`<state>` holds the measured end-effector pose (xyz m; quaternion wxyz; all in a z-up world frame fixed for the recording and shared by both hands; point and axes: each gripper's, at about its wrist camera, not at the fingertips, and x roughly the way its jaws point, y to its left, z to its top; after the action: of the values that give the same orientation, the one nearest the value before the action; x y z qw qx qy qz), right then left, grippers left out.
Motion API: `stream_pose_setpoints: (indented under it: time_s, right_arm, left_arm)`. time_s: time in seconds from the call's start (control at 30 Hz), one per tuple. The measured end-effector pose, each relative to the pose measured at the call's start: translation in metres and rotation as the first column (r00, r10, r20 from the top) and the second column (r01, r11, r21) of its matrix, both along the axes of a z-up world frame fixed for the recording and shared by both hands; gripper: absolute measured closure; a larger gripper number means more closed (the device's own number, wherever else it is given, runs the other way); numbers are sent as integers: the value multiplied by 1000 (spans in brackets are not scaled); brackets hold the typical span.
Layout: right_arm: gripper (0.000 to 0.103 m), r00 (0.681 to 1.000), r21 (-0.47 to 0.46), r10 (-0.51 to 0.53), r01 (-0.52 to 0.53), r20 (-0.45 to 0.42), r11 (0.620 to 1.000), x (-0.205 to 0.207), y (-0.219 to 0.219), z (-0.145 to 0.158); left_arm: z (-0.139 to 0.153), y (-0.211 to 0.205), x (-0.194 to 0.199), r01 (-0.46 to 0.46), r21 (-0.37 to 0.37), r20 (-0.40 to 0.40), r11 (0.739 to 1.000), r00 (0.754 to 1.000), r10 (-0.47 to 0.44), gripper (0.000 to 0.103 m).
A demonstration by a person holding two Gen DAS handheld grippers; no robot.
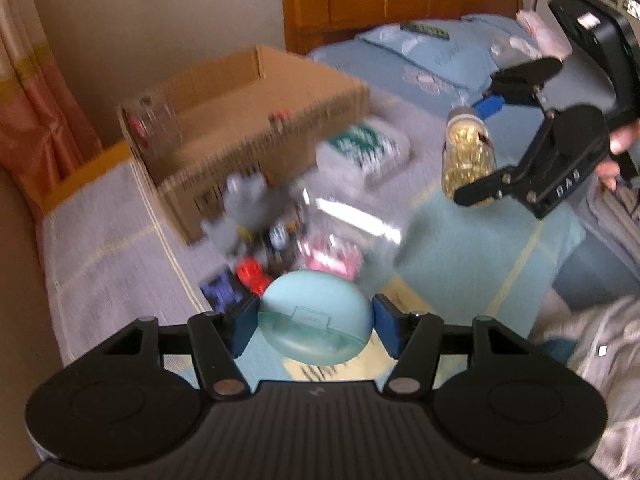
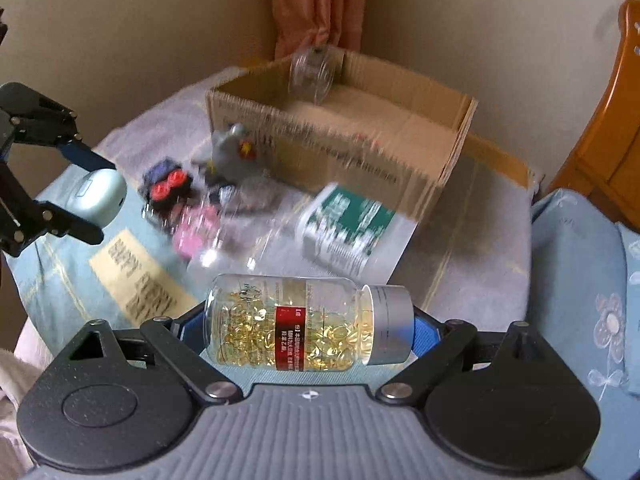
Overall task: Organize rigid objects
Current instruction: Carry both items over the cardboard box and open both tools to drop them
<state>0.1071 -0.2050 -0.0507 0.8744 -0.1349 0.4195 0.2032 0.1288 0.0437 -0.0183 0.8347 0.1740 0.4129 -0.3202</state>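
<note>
Gripping from both sides, the left gripper has its jaws closed on a pale teal case, held by its rounded ends above the bed, while the right gripper has its jaws clamped on a capsule bottle lying sideways, silver cap to the right. Both grips look risky: the case is smooth and curved, so a quick swing could squirt it out, and the bottle, held across its length, could pivot and slide free. The blur suggests fast motion, which adds to that risk. Just beyond, loose on the bed, lie a clear empty bottle, a pink item, a toy with red wheels, a grey figure and a white-and-green box; a low pass could knock any of them. Farther off sits the open cardboard box, apparently the destination, its floor seemingly bare except for a clear jar at its far-left corner. Dropping the bottle in from height could topple that jar.
</note>
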Motion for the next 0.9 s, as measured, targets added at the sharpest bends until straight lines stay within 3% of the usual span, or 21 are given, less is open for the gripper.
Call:
stream_pose_setpoints:
  time_s: [0.3, 0.43, 0.7, 0.9]
  right_arm:
    - [7, 994, 54, -8, 2, 111, 999, 33, -5, 44]
    - [7, 990, 63, -5, -4, 139, 998, 48, -2, 53]
    - [7, 990, 45, 3, -10, 144, 999, 74, 4, 57]
    - [7, 992, 45, -5, -1, 127, 999, 95, 4, 51]
  left_arm:
    - [46, -20, 57, -52, -6, 112, 999, 992, 52, 43]
    - [53, -29, 92, -99, -8, 119, 995, 988, 99, 43]
    - [36, -41, 146, -148, -23, 76, 989, 986, 149, 43]
    - [13, -40, 161, -164, -21, 27, 986, 986, 164, 43]
